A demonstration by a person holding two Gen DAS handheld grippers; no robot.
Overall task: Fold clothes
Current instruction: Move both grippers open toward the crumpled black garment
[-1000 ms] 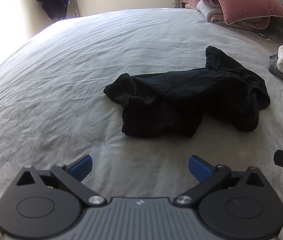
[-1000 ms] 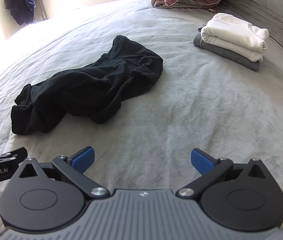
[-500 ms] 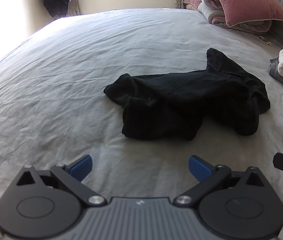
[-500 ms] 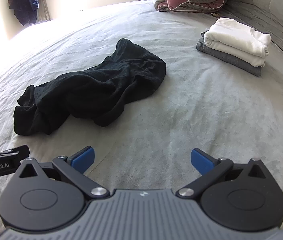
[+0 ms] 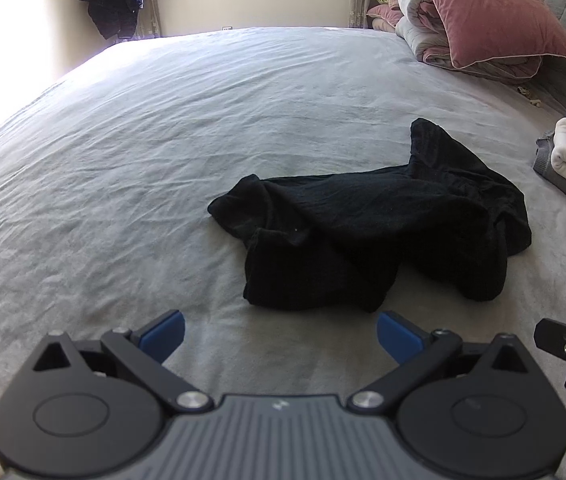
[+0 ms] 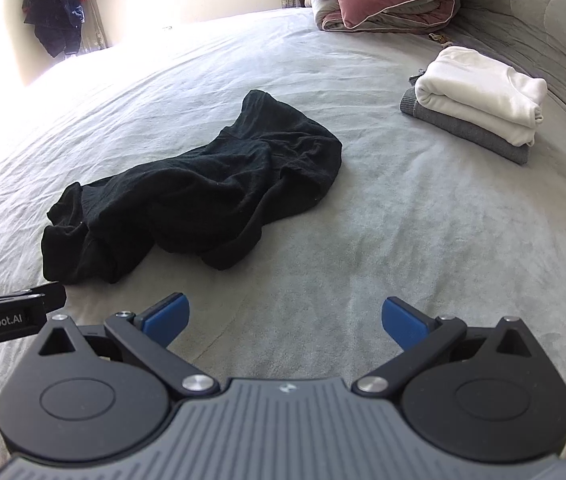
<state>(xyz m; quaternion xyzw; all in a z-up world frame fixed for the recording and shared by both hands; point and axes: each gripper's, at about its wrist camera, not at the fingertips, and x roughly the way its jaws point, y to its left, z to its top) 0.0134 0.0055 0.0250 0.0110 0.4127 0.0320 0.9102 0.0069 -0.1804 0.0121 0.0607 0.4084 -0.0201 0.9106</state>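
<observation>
The left gripper is hovering low over the grey bed with its jaws spread wide and gripping nothing, and the right gripper is doing the same, its blue fingertips standing far apart over bare sheet. Just beyond both pairs of jaws the crumpled black garment is lying unfolded near the middle of the bed, its near hem close ahead of the left gripper, while in the right wrist view the same black garment is sitting ahead and to the left, apart from the jaws. The right wrist view is showing the whole folded stack, a white garment resting on a grey garment, well apart from the black one; the left wrist view is catching only that stack's edge at the frame's right side. Each view is catching a corner of the other gripper at its side. Wrinkled sheet is lying open on all sides of the black garment, widest toward the left. A pink pillow is leaning on rolled bedding at the far corner, and dark clothes are hanging by the window. Against the frame a second earlier, both grippers are sitting slightly lower and nearer the garment, which is keeping its place and shape.
</observation>
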